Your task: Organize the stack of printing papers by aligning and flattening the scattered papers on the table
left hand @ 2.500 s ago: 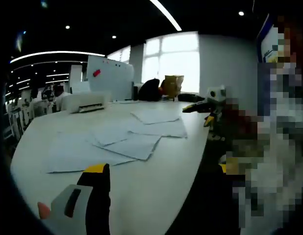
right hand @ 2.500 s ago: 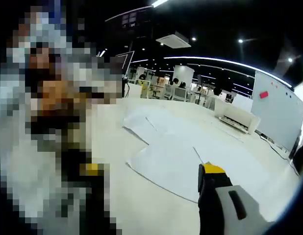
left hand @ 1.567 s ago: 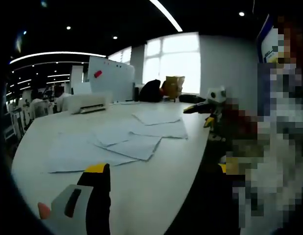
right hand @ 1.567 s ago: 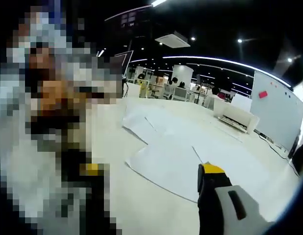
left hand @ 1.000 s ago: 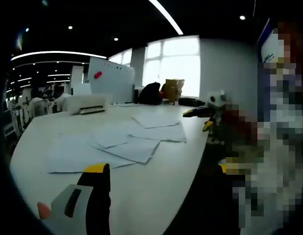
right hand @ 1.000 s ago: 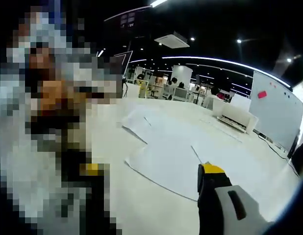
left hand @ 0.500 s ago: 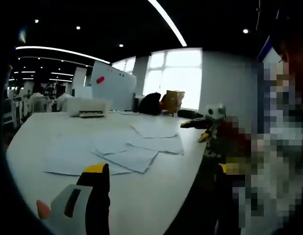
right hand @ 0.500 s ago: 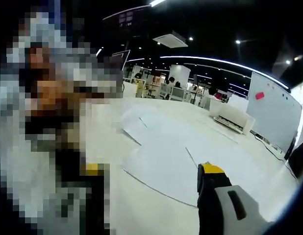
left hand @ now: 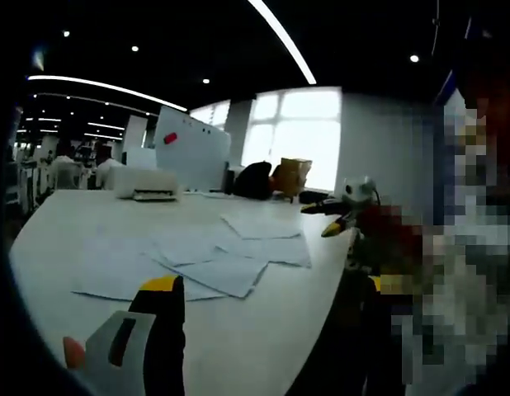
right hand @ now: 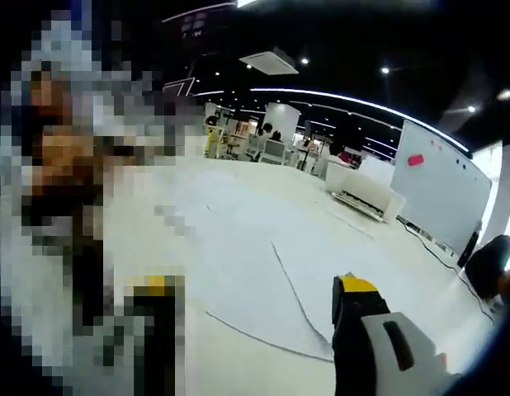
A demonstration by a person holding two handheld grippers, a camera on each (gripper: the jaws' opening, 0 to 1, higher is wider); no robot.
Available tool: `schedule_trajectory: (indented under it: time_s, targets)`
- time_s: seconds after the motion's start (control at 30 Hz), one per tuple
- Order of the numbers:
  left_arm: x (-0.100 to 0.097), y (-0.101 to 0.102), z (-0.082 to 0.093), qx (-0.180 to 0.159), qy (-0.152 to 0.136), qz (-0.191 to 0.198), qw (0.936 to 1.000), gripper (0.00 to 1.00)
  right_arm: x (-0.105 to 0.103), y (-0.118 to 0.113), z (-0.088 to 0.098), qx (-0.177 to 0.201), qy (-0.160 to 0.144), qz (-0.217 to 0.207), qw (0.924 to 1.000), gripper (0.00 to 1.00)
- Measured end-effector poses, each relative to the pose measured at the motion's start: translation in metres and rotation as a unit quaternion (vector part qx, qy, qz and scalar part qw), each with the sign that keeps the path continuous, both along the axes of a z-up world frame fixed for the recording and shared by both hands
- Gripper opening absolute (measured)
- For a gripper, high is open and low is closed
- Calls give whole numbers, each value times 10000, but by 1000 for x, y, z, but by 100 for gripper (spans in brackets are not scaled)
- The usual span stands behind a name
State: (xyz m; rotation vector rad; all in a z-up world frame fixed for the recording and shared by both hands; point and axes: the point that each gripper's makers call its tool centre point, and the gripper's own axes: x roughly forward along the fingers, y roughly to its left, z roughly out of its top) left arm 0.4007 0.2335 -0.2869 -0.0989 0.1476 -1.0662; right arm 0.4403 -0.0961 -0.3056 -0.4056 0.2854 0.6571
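Yellow-tipped left gripper [left hand: 263,285] and right gripper [right hand: 247,285] both gape wide, empty, hovering above the table [left hand: 263,330], likely poised before gathering. Scattered papers [left hand: 214,256] lie loosely overlapped mid-table, unaligned; printer [left hand: 148,183] sits well beyond.

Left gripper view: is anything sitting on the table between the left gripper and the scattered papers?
Nothing visible does. Bare white table lies between the left gripper and the scattered papers. The printer sits far behind the sheets, and the right gripper hangs off to the side.
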Motion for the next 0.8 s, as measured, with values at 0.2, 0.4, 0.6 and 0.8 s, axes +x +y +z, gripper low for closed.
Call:
schedule_trajectory:
  time_s: [0.2,0.4,0.6,0.8]
  targets:
    - [2,0,-2,29,13,15,10000,91,11,-28,-2,26,11,-288,9996,69]
    - [4,-1,1,-27,30,48,10000,91,21,-55,-4,-32,72,-551,9984,69]
    - [8,-9,0,-39,63,9,10000,90,31,-74,-10,-112,96,-606,9981,66]
    - [11,-13,0,55,96,-16,9999,89,38,-90,-22,-223,139,-522,9983,66]
